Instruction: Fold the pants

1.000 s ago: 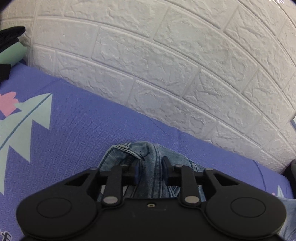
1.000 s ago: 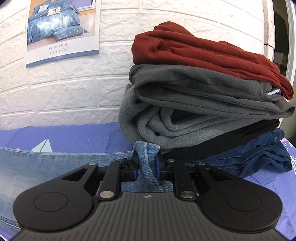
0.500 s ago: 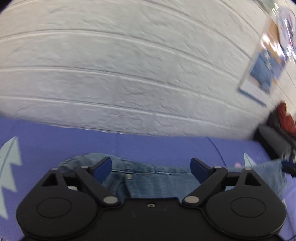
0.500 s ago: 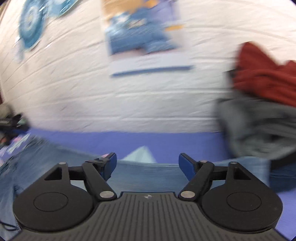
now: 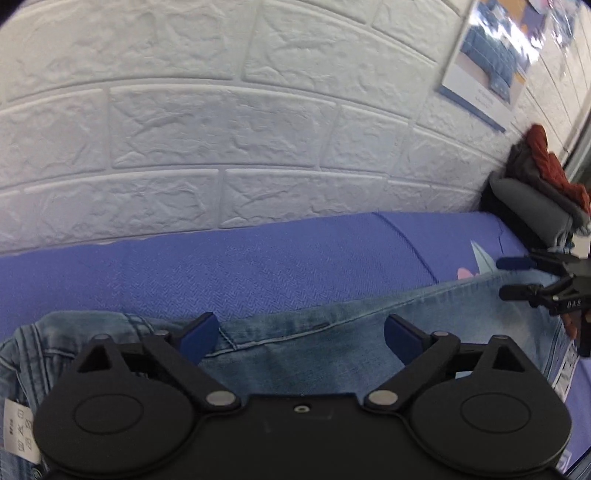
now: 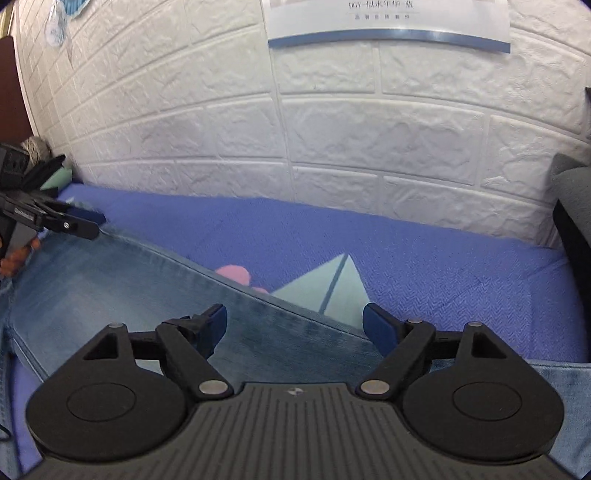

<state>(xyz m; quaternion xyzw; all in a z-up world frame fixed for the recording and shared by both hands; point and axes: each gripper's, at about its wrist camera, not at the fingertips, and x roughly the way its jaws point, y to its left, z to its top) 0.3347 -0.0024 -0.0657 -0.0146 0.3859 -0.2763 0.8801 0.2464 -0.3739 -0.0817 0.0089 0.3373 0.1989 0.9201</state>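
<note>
jeans: flat on the bedsheet
wall: behind the bedsheet
clothes pile: on the bedsheet, against the wall, right of the jeans

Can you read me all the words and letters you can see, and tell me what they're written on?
"DAS": on the right gripper, seen from the left wrist camera; further letters are unclear.
Poster: a line starting "DG" and Chinese characters below it, too blurred to read surely.
White care tag on the jeans: printed symbols, too small.
Marking on the left gripper: too blurred.

Light-blue denim pants, purple patterned sheet
</note>
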